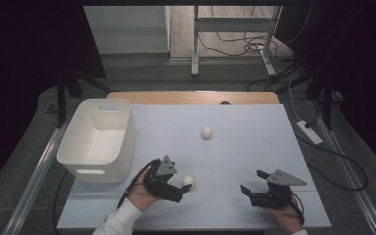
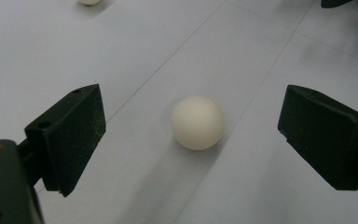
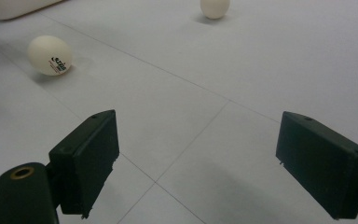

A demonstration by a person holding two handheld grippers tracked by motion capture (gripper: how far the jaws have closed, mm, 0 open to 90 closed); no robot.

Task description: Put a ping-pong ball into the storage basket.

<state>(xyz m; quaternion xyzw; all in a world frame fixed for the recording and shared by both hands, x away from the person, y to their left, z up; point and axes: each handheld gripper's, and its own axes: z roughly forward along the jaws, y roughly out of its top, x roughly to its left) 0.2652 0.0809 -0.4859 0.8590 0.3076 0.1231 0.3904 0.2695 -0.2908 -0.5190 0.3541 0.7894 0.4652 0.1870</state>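
Observation:
Two white ping-pong balls lie on the pale table. The near ball (image 1: 188,181) (image 2: 197,122) (image 3: 50,55) rests just ahead of my left gripper (image 1: 180,188) (image 2: 193,140), whose jaws stand open on either side of it without touching. A far ball (image 1: 206,131) (image 2: 89,2) (image 3: 215,8) sits near the table's middle. At the front right my right gripper (image 1: 254,182) (image 3: 200,163) stands open above bare table, with nothing between its jaws. A white plastic bin (image 1: 98,139) stands at the left.
The table's wooden far edge (image 1: 194,97) has a small dark hole. Beyond it are a metal desk frame (image 1: 235,34) and cables on the floor. A white power strip (image 1: 309,132) lies on the floor to the right.

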